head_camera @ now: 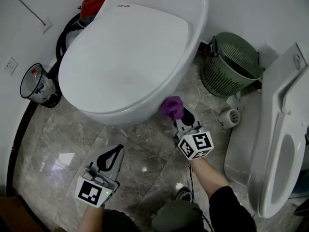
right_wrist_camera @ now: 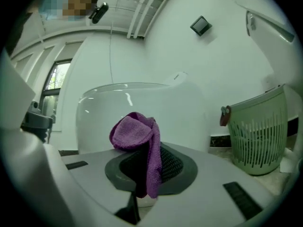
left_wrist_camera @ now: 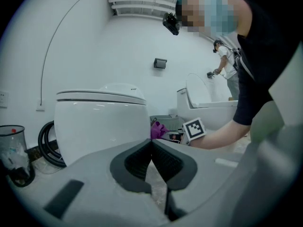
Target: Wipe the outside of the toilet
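The wiping is judged to be under way, not finished: the purple cloth (head_camera: 172,106) is brought to the lower right flank of the toilet (head_camera: 130,57), close to the floor. No streak or soiling can be made out on the white shell, so the part already covered cannot be told. The front curve and the left flank are taken as possibly left to do.

Nearest the person, the left gripper (head_camera: 115,151) is held low over the marble floor, well apart from the toilet. Its jaws are seen pressed together at the tips, with nothing between them. Further on, the right gripper (head_camera: 181,117) is pinched on the cloth: one fold is trapped between the pads and hangs below them, while the bunched wad above appears to touch the bowl. Beyond, a green basket (head_camera: 231,64) is seen near the toilet by the wall, untouched
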Available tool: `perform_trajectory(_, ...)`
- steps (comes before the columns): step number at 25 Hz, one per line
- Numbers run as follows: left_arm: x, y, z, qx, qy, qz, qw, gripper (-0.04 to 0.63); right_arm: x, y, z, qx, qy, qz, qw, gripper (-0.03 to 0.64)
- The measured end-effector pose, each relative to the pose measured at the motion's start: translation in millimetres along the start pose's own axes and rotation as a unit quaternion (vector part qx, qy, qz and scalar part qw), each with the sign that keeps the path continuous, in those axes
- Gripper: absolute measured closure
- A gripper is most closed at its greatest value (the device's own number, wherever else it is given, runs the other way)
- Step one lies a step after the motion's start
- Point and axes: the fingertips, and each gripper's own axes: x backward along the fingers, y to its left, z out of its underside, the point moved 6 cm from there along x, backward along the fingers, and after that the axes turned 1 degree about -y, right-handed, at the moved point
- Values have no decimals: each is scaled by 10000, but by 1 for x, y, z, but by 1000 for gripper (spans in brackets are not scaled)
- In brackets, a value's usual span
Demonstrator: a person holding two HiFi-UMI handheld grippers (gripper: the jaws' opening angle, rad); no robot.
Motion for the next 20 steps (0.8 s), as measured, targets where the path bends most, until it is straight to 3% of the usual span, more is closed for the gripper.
perform_trajectory(4,-5,-4,2,-45,88,73,9999,595,-22,-61,-8,116,87,712,9974,575)
perform_trajectory(12,-6,-8,6,-183,363,177,9990,595,-79,-146,-29,393,472,1691,9837,575)
perform_trajectory(16,-3,-7,8,-227,470,203,9984,595,-96,-171,-30,304,779,2228,9713,575)
perform_trajectory(20,-2,-6,10,-219,490,177,9984,595,-97,-175,-30,64,757,2338,9693,575)
